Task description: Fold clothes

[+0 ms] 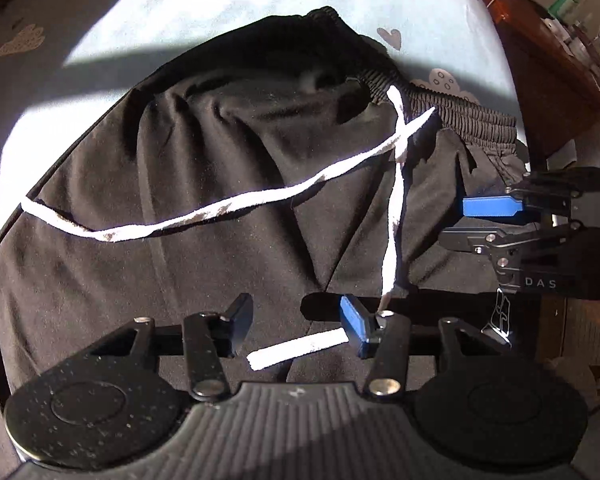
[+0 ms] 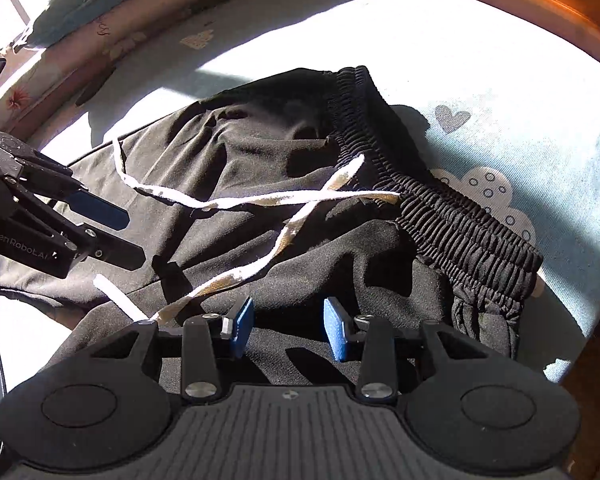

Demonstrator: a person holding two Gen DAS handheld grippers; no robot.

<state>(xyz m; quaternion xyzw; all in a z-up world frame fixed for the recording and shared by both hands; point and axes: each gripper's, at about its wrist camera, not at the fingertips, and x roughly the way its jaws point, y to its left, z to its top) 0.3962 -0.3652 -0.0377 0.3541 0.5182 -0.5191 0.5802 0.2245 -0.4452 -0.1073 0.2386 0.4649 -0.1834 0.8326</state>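
Lying rumpled on a pale blue bed sheet point(image 2: 480, 52) printed with hearts and clouds: black trousers or shorts point(image 2: 260, 184), waist end far and right, the rest of the cloth running near and left. Which garment exactly, cannot tell.

Handling, by judgement: thin, soft knit, light and limp; it will sag and slide rather than hold a crease. The elastic waistband point(image 2: 452, 216) is thick, ribbed and gathered, the firmest part, so the best place to take hold is its two ends. Avoid the white drawstring point(image 1: 204, 216): flat woven cord, loose, crossed over itself on top of the cloth, apt to snag.

Left gripper point(image 1: 296, 328): fingers spread, low over the near cloth, the cord's free end lying between them, nothing pinched. Right gripper point(image 2: 288, 330): fingers spread, blue pads showing, empty, just above the fabric near the waistband.

Surface creased, deep folds near the waist; hard sunlight, strong shadows.
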